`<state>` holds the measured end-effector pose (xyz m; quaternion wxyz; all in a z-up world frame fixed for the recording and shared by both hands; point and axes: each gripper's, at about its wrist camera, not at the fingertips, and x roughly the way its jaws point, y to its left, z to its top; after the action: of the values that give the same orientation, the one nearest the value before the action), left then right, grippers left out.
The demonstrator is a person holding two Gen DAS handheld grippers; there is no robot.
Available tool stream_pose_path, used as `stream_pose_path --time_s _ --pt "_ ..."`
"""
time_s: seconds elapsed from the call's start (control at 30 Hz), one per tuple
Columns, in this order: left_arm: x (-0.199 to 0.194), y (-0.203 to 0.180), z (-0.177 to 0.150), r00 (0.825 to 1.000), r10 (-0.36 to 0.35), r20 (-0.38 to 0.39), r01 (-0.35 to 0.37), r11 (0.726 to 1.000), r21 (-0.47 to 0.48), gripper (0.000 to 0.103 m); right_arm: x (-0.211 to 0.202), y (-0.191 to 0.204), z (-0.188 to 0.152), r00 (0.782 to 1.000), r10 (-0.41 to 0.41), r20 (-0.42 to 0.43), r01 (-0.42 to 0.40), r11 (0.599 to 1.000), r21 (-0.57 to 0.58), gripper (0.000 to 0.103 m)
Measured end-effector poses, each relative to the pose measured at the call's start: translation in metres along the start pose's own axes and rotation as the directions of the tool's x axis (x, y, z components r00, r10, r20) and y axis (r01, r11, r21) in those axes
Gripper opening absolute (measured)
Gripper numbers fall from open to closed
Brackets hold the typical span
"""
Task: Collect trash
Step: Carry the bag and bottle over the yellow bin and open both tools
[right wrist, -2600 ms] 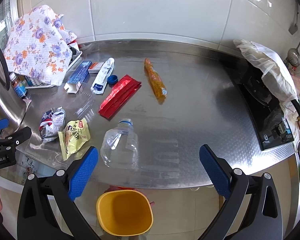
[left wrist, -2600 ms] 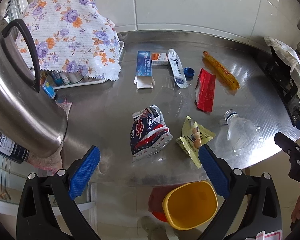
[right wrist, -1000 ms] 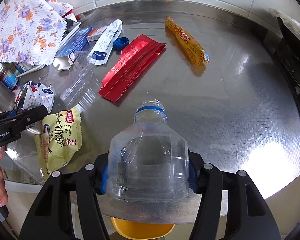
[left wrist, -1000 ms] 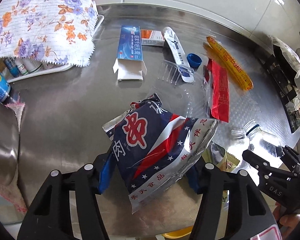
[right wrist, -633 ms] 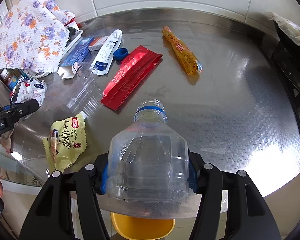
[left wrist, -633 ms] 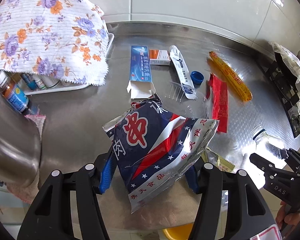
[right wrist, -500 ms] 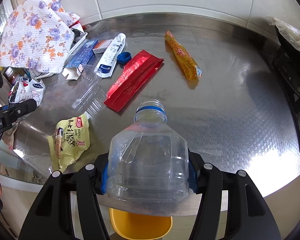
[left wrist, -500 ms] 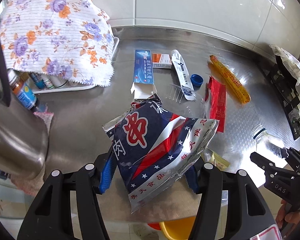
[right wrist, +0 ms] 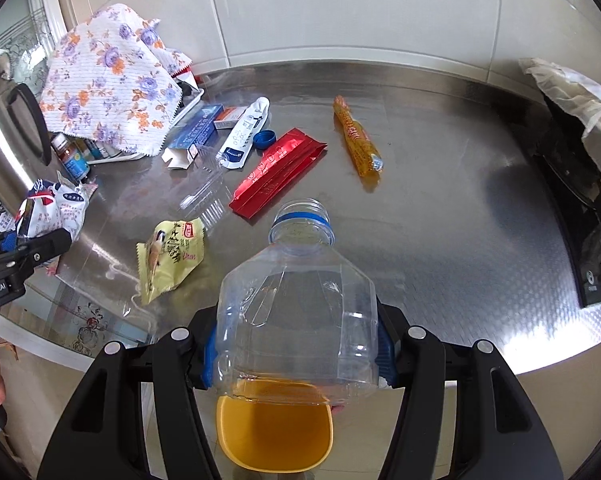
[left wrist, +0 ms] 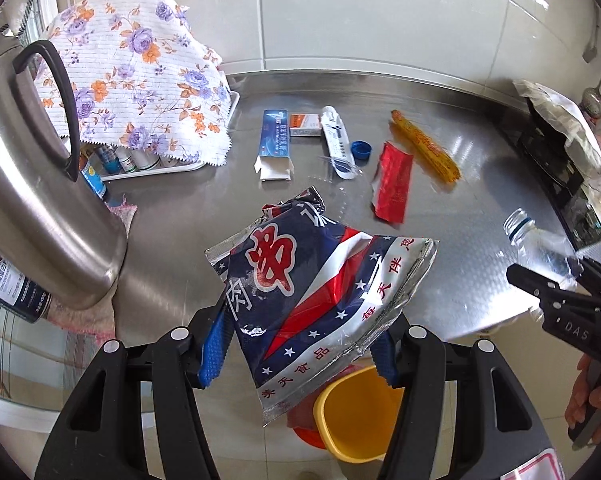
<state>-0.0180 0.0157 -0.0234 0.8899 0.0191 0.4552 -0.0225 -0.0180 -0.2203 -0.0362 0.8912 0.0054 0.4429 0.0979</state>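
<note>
Transfer step, 2 items in hand. The left gripper [left wrist: 300,344] is clamped on a crumpled snack bag [left wrist: 320,292]; the right gripper [right wrist: 296,344] is clamped on a clear plastic bottle [right wrist: 298,308]. Both loads hang past the counter edge [right wrist: 500,372], over or just beside the yellow bin [right wrist: 274,432] on the floor. Next, judged: centre each load over the bin mouth and let go. Air above the bin looks free; a yellow wrapper [right wrist: 172,256] lies near the counter's rim, uncollected.
</note>
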Motion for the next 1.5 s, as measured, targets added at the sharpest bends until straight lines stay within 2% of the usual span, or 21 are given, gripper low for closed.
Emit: stream_pose_path --time_s 0.2,0.4,0.53,0.67,0.87,1.07,1.23,1.37,1.5 --pt "-0.024 -0.007 -0.037 0.999 -0.049 0.002 0.049 0.997 0.065 0.059 -0.037 0.003 -0.037 0.999 -0.028 0.035 0.027 0.999 0.018 0.06" --pt "-0.036 -0.019 -0.082 0.993 -0.111 -0.029 0.114 0.985 0.129 0.059 -0.062 0.013 -0.086 0.999 -0.039 0.021 0.039 0.998 0.041 0.06" --pt "-0.032 -0.028 -0.108 0.985 -0.159 -0.073 0.169 0.973 0.158 0.059 -0.065 0.021 -0.116 1.0 -0.015 -0.002 0.015 1.0 0.019 0.06" --pt "-0.017 -0.036 -0.131 0.967 -0.221 -0.131 0.241 0.956 0.165 0.058 -0.055 0.021 -0.142 0.998 0.032 -0.046 -0.033 0.999 -0.013 0.06" --pt "0.028 -0.054 -0.165 0.933 -0.284 -0.221 0.333 0.915 0.227 0.058 -0.006 0.01 -0.18 0.983 0.094 -0.155 -0.113 0.986 -0.123 0.06" --pt "0.097 -0.068 -0.198 0.875 -0.344 -0.34 0.436 0.864 0.25 0.058 0.065 -0.008 -0.217 0.941 0.148 -0.305 -0.21 0.961 -0.182 0.06" --pt "0.165 -0.076 -0.219 0.829 -0.343 -0.442 0.465 0.861 0.204 0.058 0.13 -0.021 -0.237 0.9 0.167 -0.402 -0.248 0.956 -0.158 0.06" --pt "0.213 -0.077 -0.229 0.808 -0.311 -0.5 0.45 0.874 0.182 0.058 0.178 -0.025 -0.25 0.87 0.166 -0.465 -0.263 0.953 -0.152 0.06" --pt "0.243 -0.08 -0.234 0.793 -0.298 -0.532 0.455 0.87 0.191 0.059 0.209 -0.02 -0.256 0.838 0.194 -0.509 -0.311 0.937 -0.156 0.061"
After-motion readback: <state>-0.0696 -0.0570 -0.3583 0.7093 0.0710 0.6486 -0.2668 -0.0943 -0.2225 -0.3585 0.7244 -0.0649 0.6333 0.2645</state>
